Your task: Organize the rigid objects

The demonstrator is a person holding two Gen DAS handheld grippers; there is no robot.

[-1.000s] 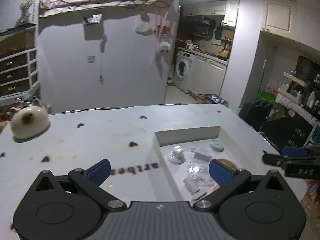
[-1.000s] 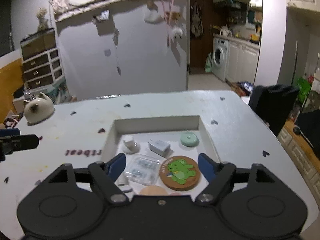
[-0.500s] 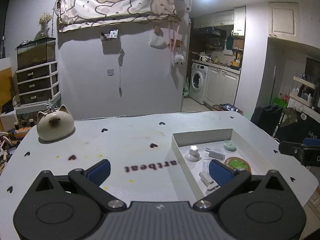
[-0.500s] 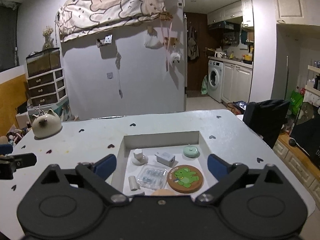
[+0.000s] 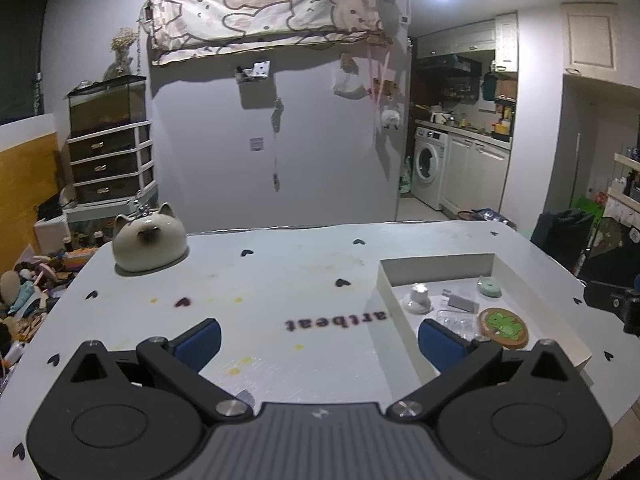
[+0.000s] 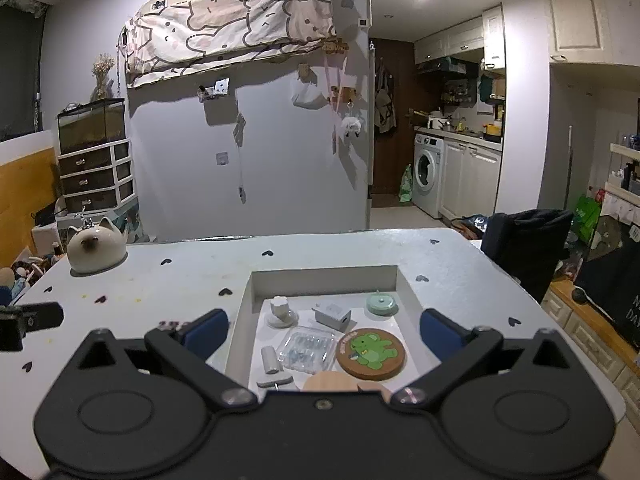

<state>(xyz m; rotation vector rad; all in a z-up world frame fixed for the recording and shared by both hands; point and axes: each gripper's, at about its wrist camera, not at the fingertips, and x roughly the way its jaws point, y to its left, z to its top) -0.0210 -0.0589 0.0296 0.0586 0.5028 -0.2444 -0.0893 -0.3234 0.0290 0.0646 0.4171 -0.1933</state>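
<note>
White tray [image 6: 243, 316] near right edge of tabletop [image 6: 168, 292], holding: dinosaur coaster [image 6: 370, 353], clear plastic case [image 6: 307, 349], white charger [image 6: 331, 316], green round case [image 6: 382, 304], white stand [image 6: 281, 312]. Wooden disc [image 6: 332, 382] at tray's near end, half hidden behind right gripper [image 6: 324, 330]; jaws opening, nothing between pads. Left gripper [image 5: 318, 338] spread wide, empty. Cat-shaped ceramic [image 5: 149, 243] at far left corner.

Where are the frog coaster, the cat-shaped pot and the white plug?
frog coaster [image 6: 370, 354], right wrist view, on the green frog.
cat-shaped pot [image 5: 149, 245], left wrist view, on its body under the face.
white plug [image 6: 332, 316], right wrist view, on its top.
</note>
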